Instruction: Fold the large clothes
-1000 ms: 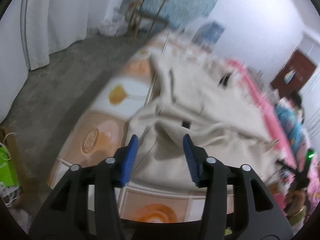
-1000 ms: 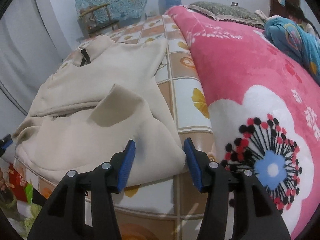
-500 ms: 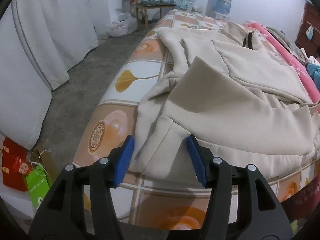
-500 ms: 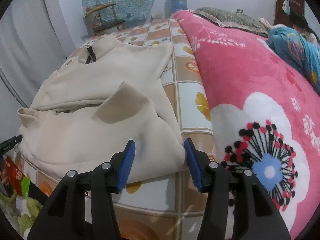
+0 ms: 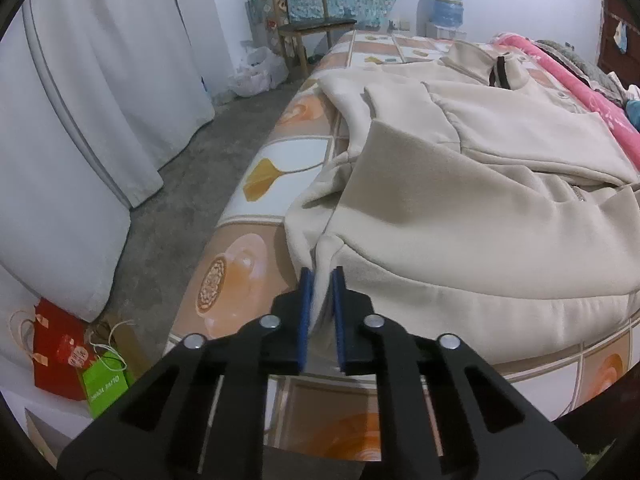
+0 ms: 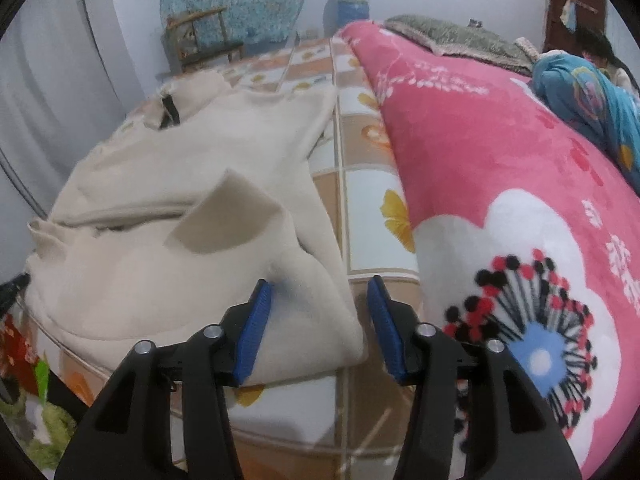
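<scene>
A large cream jacket (image 5: 460,208) with a dark collar tab lies spread on the bed. In the left wrist view its near-left hem corner stands up between the blue pads. My left gripper (image 5: 320,276) is closing and pinches that fold. In the right wrist view the jacket (image 6: 180,184) lies to the left, and its near-right hem corner sits between the jaws. My right gripper (image 6: 320,286) is closing, but its pads still stand apart and the right pad is off the cloth.
The bed's tile-patterned sheet (image 5: 248,264) drops to a grey floor on the left, by white curtains (image 5: 100,80) and paper bags (image 5: 60,356). A wooden chair (image 5: 312,28) stands at the far end. A pink flowered blanket (image 6: 500,160) covers the right side, with a person (image 6: 600,48) beyond.
The left gripper swung round to the jacket's near-left hem corner and its jaws came together on the fabric. The right gripper stayed over the near-right corner, its jaws barely narrower.
</scene>
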Demonstrator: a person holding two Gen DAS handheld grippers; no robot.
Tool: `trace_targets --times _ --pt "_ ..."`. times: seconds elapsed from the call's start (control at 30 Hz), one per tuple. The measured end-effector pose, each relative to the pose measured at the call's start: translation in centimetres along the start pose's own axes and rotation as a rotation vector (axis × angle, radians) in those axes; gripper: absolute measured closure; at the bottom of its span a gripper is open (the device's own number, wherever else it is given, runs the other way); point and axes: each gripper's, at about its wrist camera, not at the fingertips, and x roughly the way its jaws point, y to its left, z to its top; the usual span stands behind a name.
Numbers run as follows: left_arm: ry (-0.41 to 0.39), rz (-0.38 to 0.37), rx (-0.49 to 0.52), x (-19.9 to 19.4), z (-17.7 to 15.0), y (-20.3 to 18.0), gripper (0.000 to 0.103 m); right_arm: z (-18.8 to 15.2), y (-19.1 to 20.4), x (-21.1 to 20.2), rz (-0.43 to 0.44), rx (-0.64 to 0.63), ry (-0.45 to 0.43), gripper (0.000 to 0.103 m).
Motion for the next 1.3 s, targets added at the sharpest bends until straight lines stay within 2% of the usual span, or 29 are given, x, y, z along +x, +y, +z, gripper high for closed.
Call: trace_targets --times 0.03,0.1,0.23,0.37,0.47,0.53,0.57,0.67,0.7,0.77,0.8,0.83,0.93,1.03,1.07,1.1,1.13,1.17,1.2,1.23,1.27,1.3 --pt "-0.005 0.005 0.005 -0.3 0.0 0.0 0.096 0.0 0.4 0.2 -0.03 -0.024 0.009 0.086" --pt "-0.029 0.006 0.013 -1.3 -0.1 0.1 0.096 -0.1 1.0 -0.6 -0.052 -0.05 0.003 0.09" --pt "-0.04 -0.053 0.015 -4.4 -0.5 1.0 0.096 -0.1 1.0 -3.1 -0.039 -0.042 -0.011 0.091" --pt "0.025 -0.126 -0.026 -5.7 -2.1 2.7 0.096 -1.4 -0.3 -4.9 0.012 0.006 0.016 0.091" --pt "0.118 -0.127 -0.045 -3.6 -3.8 3.4 0.091 -2.5 -1.4 -3.6 0.027 0.039 0.074 0.08" --pt "0.128 -0.141 -0.088 -3.2 -4.0 4.2 0.086 -2.8 -2.1 -3.3 0.013 0.062 0.08 0.066" --pt "0.108 -0.149 -0.108 -3.5 -3.8 4.6 0.086 -2.8 -2.3 -3.8 0.018 0.077 0.064 0.064" --pt "-0.034 -0.118 -0.12 -6.3 -2.5 5.2 0.084 -2.0 -1.8 -6.7 -0.007 0.068 -0.045 0.056" --pt "-0.062 -0.139 -0.119 -6.8 -2.2 5.0 0.083 -1.7 -1.1 -7.8 -0.02 0.045 -0.088 0.052" --pt "-0.089 -0.211 -0.111 -7.4 -1.5 4.1 0.077 -1.2 0.5 -8.8 0.015 0.001 -0.128 0.048" --pt "-0.091 -0.273 -0.092 -7.4 -1.2 3.0 0.07 -1.0 1.9 -8.8 0.053 -0.035 -0.135 0.043" --pt "-0.085 -0.335 -0.064 -7.3 -1.0 1.6 0.065 -0.8 2.9 -8.7 0.086 -0.065 -0.129 0.04" --pt "-0.028 -0.451 0.016 -6.3 -1.2 -3.0 0.062 -0.9 7.6 -6.4 0.225 -0.161 -0.069 0.038" --pt "0.018 -0.482 0.108 -4.6 -1.8 -7.5 0.062 -1.5 12.1 -3.1 0.276 -0.252 0.013 0.038" --pt "0.032 -0.465 0.141 -4.1 -2.0 -8.7 0.063 -1.8 13.2 -2.1 0.275 -0.274 0.036 0.038" --pt "0.036 -0.407 0.18 -3.4 -2.2 -9.9 0.071 -1.9 14.1 -1.2 0.272 -0.292 0.061 0.038" --pt "0.029 -0.359 0.205 -3.1 -2.4 -10.6 0.082 -2.1 14.6 -0.6 0.266 -0.302 0.076 0.038" --pt "0.01 -0.318 0.232 -3.0 -2.6 -11.0 0.085 -2.4 14.9 0.0 0.249 -0.312 0.092 0.042" --pt "-0.012 -0.296 0.27 -3.1 -2.8 -11.4 0.096 -2.5 15.3 0.7 0.241 -0.321 0.109 0.06" --pt "-0.022 -0.284 0.289 -3.2 -2.9 -11.8 0.1 -2.7 15.5 1.2 0.239 -0.326 0.124 0.07" --pt "-0.027 -0.276 0.297 -3.3 -3.0 -11.9 0.101 -2.8 15.5 0.9 0.224 -0.332 0.105 0.079" --pt "-0.042 -0.265 0.314 -3.4 -3.2 -12.1 0.102 -2.6 15.5 0.8 0.21 -0.339 0.104 0.096"
